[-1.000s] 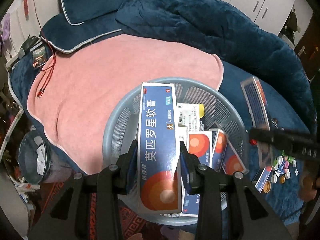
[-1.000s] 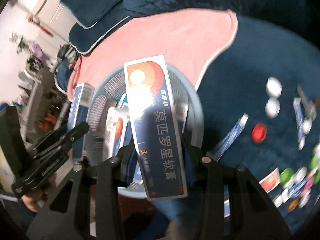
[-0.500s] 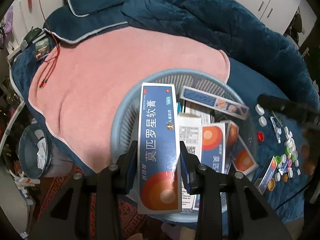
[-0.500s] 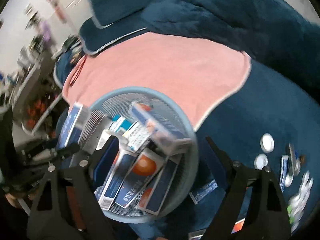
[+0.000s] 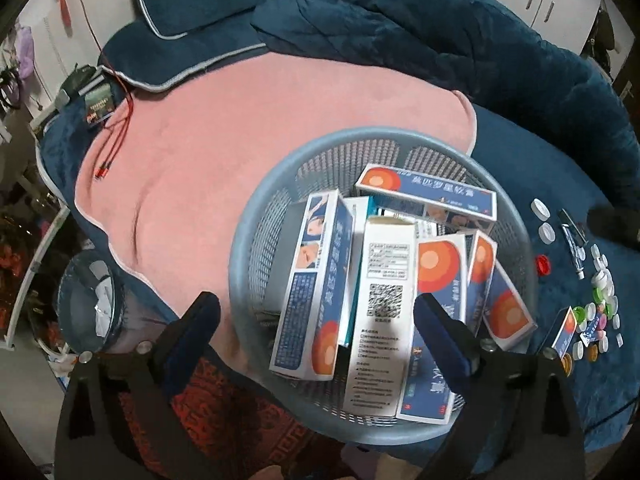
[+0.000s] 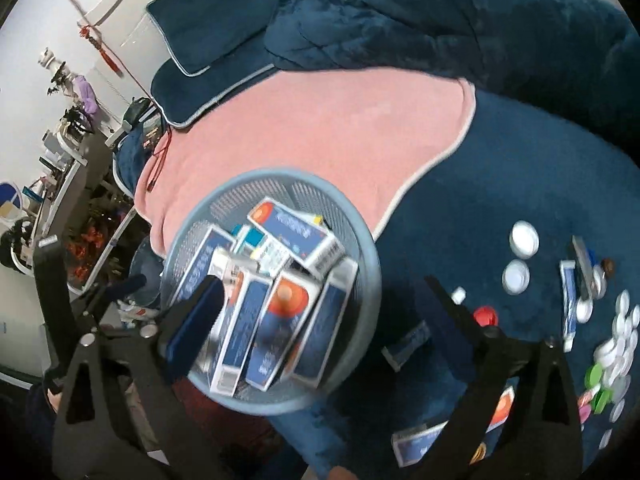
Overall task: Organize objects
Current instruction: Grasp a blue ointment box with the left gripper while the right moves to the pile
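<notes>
Left tool (image 5: 316, 328) hangs over the blue basket (image 5: 256, 240) with its jaws wide, having just been opening, and nothing is gripped; the ointment box (image 5: 316, 284) below lies slanted among the other boxes, free of the pads. From this view I judge the drop step done, and the next move calls for a reach to the loose things on the bed's right side: bottle caps (image 5: 600, 312), a small tube (image 5: 572, 240), another carton (image 5: 564, 330). A pink towel (image 5: 280, 120) lies under the basket's far side, with red cables (image 5: 114, 144) at the bed's left edge. Right tool (image 6: 324, 320), seen from its own blurred camera, is likewise wide and empty after just opening, its left finger over the basket's boxes (image 6: 280, 312). To its right white caps (image 6: 524, 238), a red cap (image 6: 486, 316) and flat cartons (image 6: 420, 440) lie close together on the dark blanket (image 6: 480, 180), so picking one cleanly may be awkward.
</notes>
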Demonstrator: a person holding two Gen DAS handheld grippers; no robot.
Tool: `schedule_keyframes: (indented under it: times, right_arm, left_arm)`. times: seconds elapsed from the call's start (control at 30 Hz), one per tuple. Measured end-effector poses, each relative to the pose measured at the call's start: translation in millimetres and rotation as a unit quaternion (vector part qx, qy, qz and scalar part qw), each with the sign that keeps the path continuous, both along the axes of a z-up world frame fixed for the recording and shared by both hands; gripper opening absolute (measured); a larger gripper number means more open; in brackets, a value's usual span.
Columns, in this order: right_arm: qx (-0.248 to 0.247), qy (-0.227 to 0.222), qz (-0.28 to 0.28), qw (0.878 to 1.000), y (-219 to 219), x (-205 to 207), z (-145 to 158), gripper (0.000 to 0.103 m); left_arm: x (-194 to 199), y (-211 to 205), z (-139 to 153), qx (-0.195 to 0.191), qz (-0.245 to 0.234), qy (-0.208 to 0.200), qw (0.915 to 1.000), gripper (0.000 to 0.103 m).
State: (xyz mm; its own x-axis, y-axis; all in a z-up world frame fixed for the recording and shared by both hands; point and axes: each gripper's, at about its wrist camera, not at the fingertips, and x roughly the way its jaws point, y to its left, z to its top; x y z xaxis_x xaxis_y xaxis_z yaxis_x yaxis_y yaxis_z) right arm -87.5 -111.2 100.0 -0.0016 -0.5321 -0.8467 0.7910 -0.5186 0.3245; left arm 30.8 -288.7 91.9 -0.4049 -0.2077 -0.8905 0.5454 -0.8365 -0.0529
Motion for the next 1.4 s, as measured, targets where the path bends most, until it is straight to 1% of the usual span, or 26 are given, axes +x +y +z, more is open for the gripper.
schedule_keyframes:
  times: [0.07, 0.17, 0.2, 0.27, 0.43, 0.5, 0.63, 0.73, 0.8, 0.87, 0.97, 1.07, 1.1, 1.17, 1.27, 1.33, 1.37, 1.4]
  right_arm:
    - [0.009, -0.025, -0.005, 1.000, 7, -3, -6, 0.099]
    - [0.028, -0.061, -0.018, 0.998, 21, -7, -15, 0.099]
    - [0.031, -0.078, -0.024, 0.996, 29, -9, -19, 0.099]
    - [0.029, -0.097, -0.035, 0.994, 44, -13, -22, 0.100]
    - [0.027, -0.104, -0.087, 0.990, 87, -40, -22, 0.100]
    - [0.036, -0.112, -0.114, 0.987, 106, -51, -30, 0.103]
    - [0.064, -0.134, -0.159, 0.976, 136, -66, -48, 0.103]
    - [0.066, -0.149, -0.189, 0.968, 156, -74, -55, 0.103]
    - [0.059, -0.156, -0.211, 0.963, 169, -80, -55, 0.103]
    - [0.052, -0.156, -0.232, 0.959, 182, -87, -52, 0.103]
    - [0.039, -0.153, -0.253, 0.954, 198, -95, -46, 0.103]
    - [0.031, -0.148, -0.268, 0.951, 212, -101, -43, 0.103]
    - [0.032, -0.148, -0.270, 0.951, 214, -102, -44, 0.103]
    - [0.036, -0.149, -0.271, 0.950, 219, -104, -47, 0.103]
    - [0.040, -0.150, -0.272, 0.950, 227, -107, -51, 0.103]
    - [0.042, -0.148, -0.272, 0.950, 230, -109, -53, 0.103]
    - [0.044, -0.145, -0.272, 0.950, 232, -110, -54, 0.103]
    - [0.046, -0.142, -0.274, 0.950, 236, -113, -55, 0.103]
  left_arm:
    - [-2, 5, 6, -0.005, -0.002, 0.005, 1.0000, 0.102]
    - [-8, 16, 13, -0.011, -0.011, 0.012, 0.9998, 0.102]
    - [-10, 19, 16, -0.012, -0.015, 0.015, 0.9997, 0.102]
    - [-18, 30, 20, -0.014, -0.029, 0.022, 0.9993, 0.102]
    - [-40, 63, 24, -0.009, -0.070, 0.031, 0.9971, 0.102]
    - [-48, 77, 23, -0.009, -0.088, 0.032, 0.9956, 0.102]
    - [-65, 108, 19, -0.008, -0.127, 0.029, 0.9915, 0.102]
    - [-78, 137, 15, 0.008, -0.167, 0.034, 0.9854, 0.102]
    - [-88, 165, 8, 0.015, -0.207, 0.029, 0.9778, 0.102]
    - [-97, 196, -2, 0.012, -0.249, 0.018, 0.9682, 0.102]
    - [-107, 240, -20, 0.002, -0.299, -0.003, 0.9543, 0.102]
    - [-115, 273, -40, -0.004, -0.331, -0.022, 0.9433, 0.102]
    - [-117, 280, -46, -0.009, -0.338, -0.027, 0.9408, 0.102]
    - [-123, 291, -59, -0.022, -0.344, -0.040, 0.9379, 0.102]
    - [-132, 297, -75, -0.015, -0.343, -0.055, 0.9377, 0.100]
    - [-135, 297, -85, -0.003, -0.339, -0.066, 0.9384, 0.091]
    - [-136, 296, -90, 0.001, -0.337, -0.073, 0.9386, 0.085]
    - [-137, 295, -94, 0.004, -0.335, -0.080, 0.9390, 0.075]
